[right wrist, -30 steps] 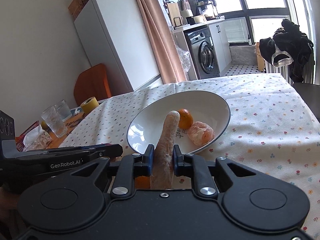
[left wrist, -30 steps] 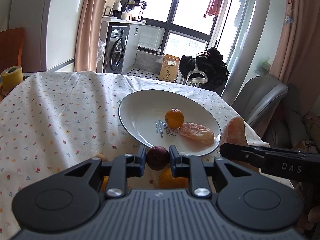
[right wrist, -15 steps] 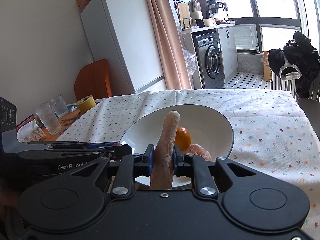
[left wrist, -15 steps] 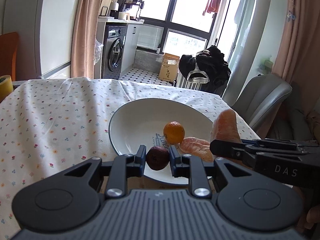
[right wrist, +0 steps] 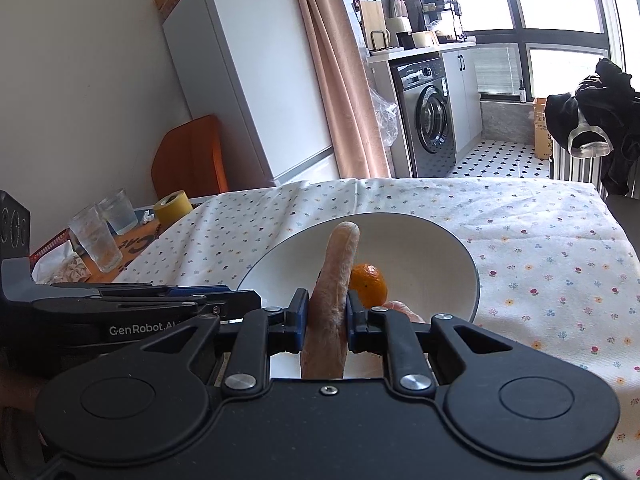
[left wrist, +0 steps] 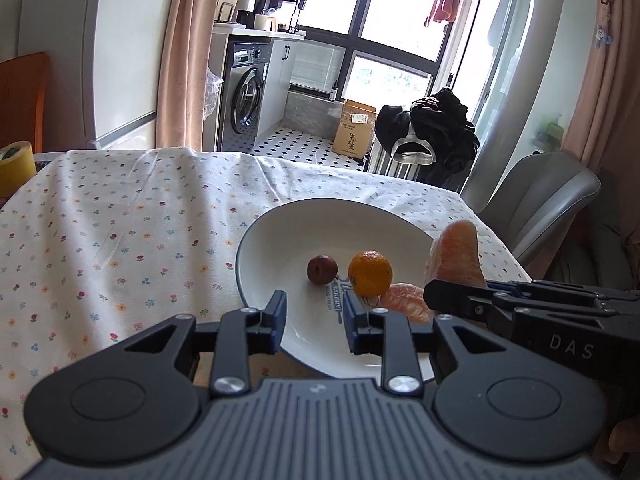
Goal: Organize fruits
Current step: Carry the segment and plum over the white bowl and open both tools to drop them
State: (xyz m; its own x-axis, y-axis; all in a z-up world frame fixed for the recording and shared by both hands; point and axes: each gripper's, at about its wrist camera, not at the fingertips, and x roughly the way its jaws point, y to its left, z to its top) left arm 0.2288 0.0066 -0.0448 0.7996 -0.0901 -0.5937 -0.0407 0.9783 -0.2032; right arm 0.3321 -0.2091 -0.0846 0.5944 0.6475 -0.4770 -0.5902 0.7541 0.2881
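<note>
A white plate (left wrist: 280, 236) sits on the flowered tablecloth. In it lie a small dark red fruit (left wrist: 322, 269), a whole orange (left wrist: 369, 273) and a peeled orange piece (left wrist: 406, 302). My left gripper (left wrist: 314, 322) hangs open over the plate's near rim, nothing between its fingers. My right gripper (right wrist: 327, 322) is shut on a peeled orange segment (right wrist: 334, 276) that stands upright over the plate (right wrist: 420, 240); the same segment (left wrist: 456, 256) shows at the right in the left wrist view. The orange (right wrist: 369, 285) lies just behind it.
A grey chair (left wrist: 536, 204) stands past the table's right corner. Two glasses (right wrist: 98, 236) and a yellow tape roll (right wrist: 173, 205) sit on a wooden surface at the left. Bare tablecloth (left wrist: 120, 220) spreads left of the plate.
My left gripper opened and let the dark red fruit go; it now lies in the plate beside the orange. Both grippers moved forward over the plate. The right one still holds its segment.
</note>
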